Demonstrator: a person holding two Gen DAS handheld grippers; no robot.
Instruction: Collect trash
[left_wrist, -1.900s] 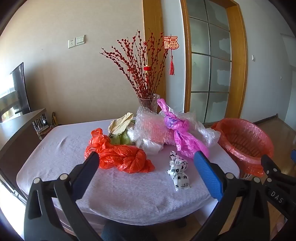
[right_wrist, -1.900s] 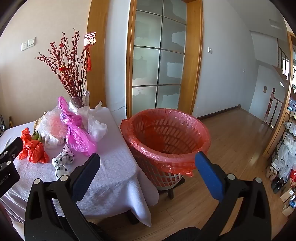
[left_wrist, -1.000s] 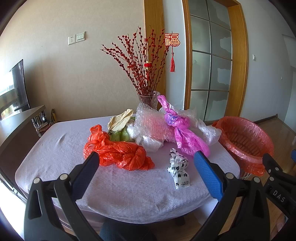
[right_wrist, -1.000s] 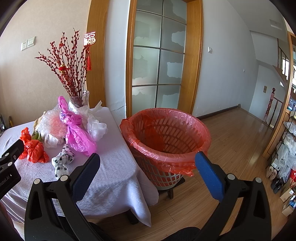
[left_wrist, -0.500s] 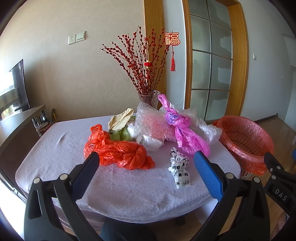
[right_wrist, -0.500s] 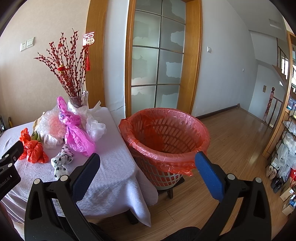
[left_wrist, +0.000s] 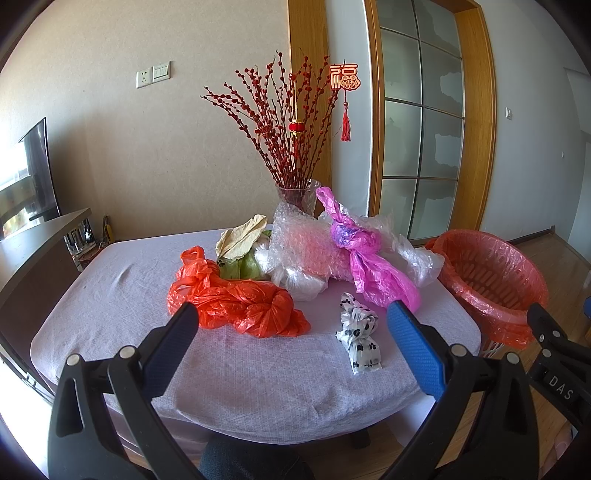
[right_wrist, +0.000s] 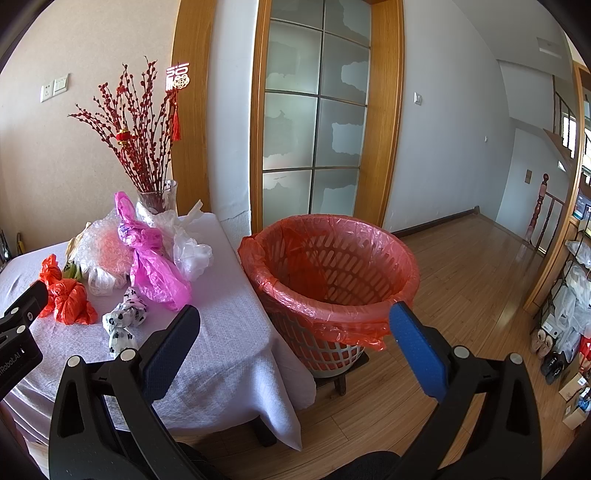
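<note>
Trash lies on a table with a lilac cloth (left_wrist: 258, 384): a red plastic bag (left_wrist: 236, 299), a white bag with black spots (left_wrist: 357, 338), a pink bag (left_wrist: 369, 262), bubble wrap (left_wrist: 303, 247), a clear bag (left_wrist: 417, 254), and a dry leaf over green scraps (left_wrist: 240, 240). A basket lined with a red bag (right_wrist: 328, 273) stands just right of the table. My left gripper (left_wrist: 291, 321) is open and empty, short of the table's near edge. My right gripper (right_wrist: 295, 325) is open and empty, in front of the basket.
A glass vase of red twigs (left_wrist: 295, 192) stands at the table's back edge behind the trash. A dark cabinet with a TV (left_wrist: 33, 236) is at the left. Wooden floor (right_wrist: 472, 280) extends right of the basket toward shelves (right_wrist: 576, 295).
Both grippers have drifted only slightly; the views shift a little. Nothing was taken hold of and no trash moved.
</note>
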